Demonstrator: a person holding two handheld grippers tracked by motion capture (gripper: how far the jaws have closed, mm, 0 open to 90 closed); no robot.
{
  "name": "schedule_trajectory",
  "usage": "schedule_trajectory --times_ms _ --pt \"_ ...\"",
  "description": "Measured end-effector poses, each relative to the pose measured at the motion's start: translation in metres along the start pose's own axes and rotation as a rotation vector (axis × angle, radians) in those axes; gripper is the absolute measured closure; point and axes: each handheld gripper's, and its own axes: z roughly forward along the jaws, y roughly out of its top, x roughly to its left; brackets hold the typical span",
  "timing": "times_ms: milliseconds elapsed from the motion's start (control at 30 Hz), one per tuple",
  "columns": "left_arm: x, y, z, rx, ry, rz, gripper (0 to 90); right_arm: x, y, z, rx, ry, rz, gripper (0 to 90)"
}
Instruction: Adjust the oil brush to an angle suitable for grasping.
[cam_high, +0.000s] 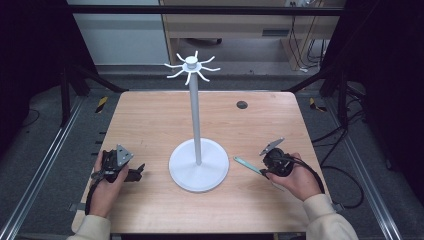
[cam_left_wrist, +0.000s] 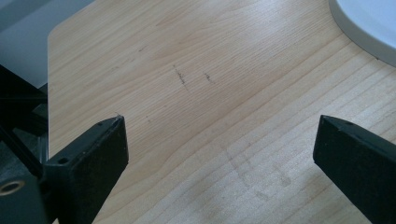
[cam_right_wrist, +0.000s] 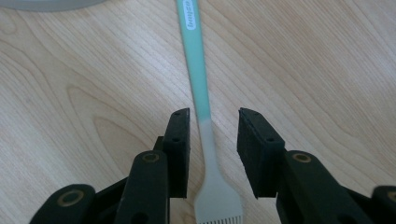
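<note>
While the right gripper (cam_right_wrist: 214, 116) hangs low over the table (cam_high: 150, 125), its jaws stand narrowly apart on either side of a brush (cam_right_wrist: 198, 70), with a gap showing between each pad and the slim handle. That brush lies flat on the wood, its pale bristle end nearest the person and its green handle pointing toward the white stand (cam_high: 198, 165). At the near left, the left gripper (cam_left_wrist: 219, 140) rests with jaws wide over bare wood. Farther back, the stand's pole rises to a ring of hooks (cam_high: 192, 67).
</note>
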Motion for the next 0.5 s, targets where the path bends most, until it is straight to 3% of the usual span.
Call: schedule_trajectory --times_ms 500 --pt "-0.0003 0.0002 0.0 -0.003 -0.001 0.0 2.8 -0.0081 0.0018 0.0009 0.053 0.01 -0.029 71.2"
